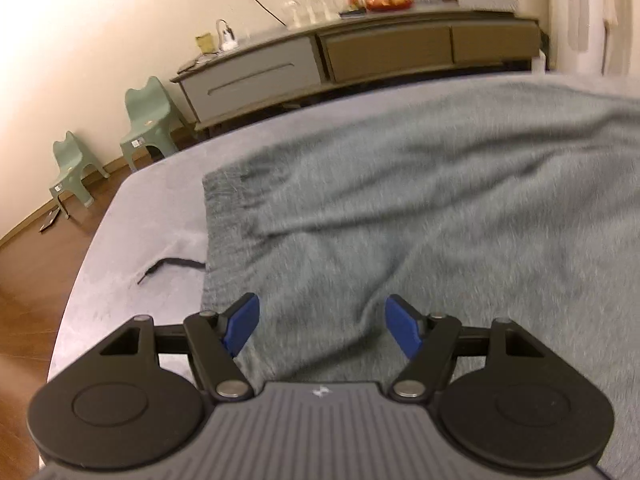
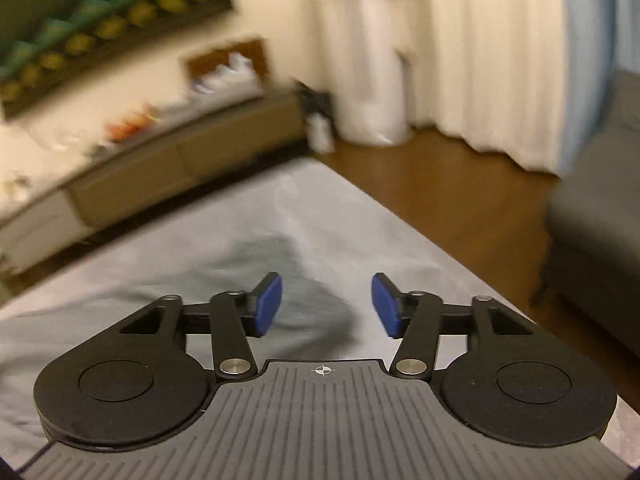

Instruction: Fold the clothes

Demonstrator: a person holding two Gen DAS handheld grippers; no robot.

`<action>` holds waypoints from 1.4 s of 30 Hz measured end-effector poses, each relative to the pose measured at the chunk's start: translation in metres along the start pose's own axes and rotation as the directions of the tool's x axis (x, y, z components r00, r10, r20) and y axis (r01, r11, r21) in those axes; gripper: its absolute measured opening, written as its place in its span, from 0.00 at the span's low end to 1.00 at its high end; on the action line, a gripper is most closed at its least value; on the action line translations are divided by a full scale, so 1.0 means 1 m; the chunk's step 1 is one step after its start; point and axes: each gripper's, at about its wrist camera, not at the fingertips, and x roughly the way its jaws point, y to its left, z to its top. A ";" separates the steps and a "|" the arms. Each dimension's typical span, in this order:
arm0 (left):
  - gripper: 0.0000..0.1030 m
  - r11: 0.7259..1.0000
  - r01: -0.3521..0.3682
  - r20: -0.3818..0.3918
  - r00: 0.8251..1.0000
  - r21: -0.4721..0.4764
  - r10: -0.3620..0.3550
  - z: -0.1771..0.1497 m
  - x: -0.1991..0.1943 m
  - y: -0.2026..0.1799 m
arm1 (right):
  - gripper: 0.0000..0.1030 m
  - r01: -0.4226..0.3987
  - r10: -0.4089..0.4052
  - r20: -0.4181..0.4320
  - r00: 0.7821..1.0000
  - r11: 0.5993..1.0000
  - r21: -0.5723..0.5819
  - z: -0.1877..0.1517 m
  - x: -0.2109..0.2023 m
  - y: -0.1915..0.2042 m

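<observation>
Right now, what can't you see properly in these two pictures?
- Grey garment, left wrist view: its right side runs off the picture edge and the left gripper covers its near edge, so what kind of clothing it is stays unclear.
- Sideboard, right wrist view: blur smears everything on top.
- Glassware on the sideboard, left wrist view: too small to count.
- Right gripper: blur hides what the dark fabric beneath it is.

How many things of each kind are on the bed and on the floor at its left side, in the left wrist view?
Grey knitted garment: 1
Black drawstring: 1
Green child's chairs: 2
Flat item on the floor, too small to identify: 1
Total: 5
</observation>
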 end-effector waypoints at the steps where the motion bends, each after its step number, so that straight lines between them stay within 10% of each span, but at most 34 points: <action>1: 0.69 1.000 -0.004 -0.012 1.000 -0.003 0.004 -0.001 0.003 0.001 | 0.58 -0.051 0.051 -0.008 0.999 0.998 -0.030 -0.004 -0.007 0.012; 4: 0.71 1.000 -0.019 -0.047 0.999 -0.002 0.019 -0.006 0.012 0.006 | 0.60 -0.196 0.179 -0.146 0.973 0.974 -0.114 -0.028 -0.007 0.048; 8: 0.78 0.998 -0.032 -0.068 0.997 -0.047 0.028 -0.010 0.015 0.019 | 0.59 -0.193 0.123 -0.276 0.953 0.951 -0.242 -0.062 0.011 0.071; 15: 0.71 0.995 -0.099 -0.056 0.993 0.014 0.100 -0.008 -0.006 0.000 | 0.59 -0.040 -0.038 -0.195 0.980 0.923 -0.384 -0.076 -0.007 0.067; 21: 0.72 0.997 -0.070 -0.048 0.996 0.041 0.072 -0.031 -0.027 -0.011 | 0.62 -0.250 0.155 -0.276 0.948 0.902 -0.353 -0.108 -0.055 0.089; 26: 0.72 0.998 -0.061 -0.086 0.994 0.023 0.063 -0.069 -0.049 0.002 | 0.69 -0.299 0.140 -0.342 0.929 0.828 -0.474 -0.147 -0.072 0.116; 34: 0.72 0.957 -0.111 -0.079 0.993 -0.266 0.093 -0.098 -0.076 0.066 | 0.67 -0.261 0.149 -0.246 0.958 0.810 -0.526 -0.146 -0.091 0.124; 37: 0.71 0.980 -0.074 -0.089 0.994 -0.187 0.058 -0.097 -0.073 0.047 | 0.67 -0.373 0.290 -0.237 0.927 0.773 -0.512 -0.157 -0.116 0.144; 42: 0.56 0.999 -0.036 -0.074 0.997 -0.023 0.035 -0.103 -0.087 0.027 | 0.66 -0.411 0.267 -0.320 0.909 0.704 -0.579 -0.177 -0.109 0.158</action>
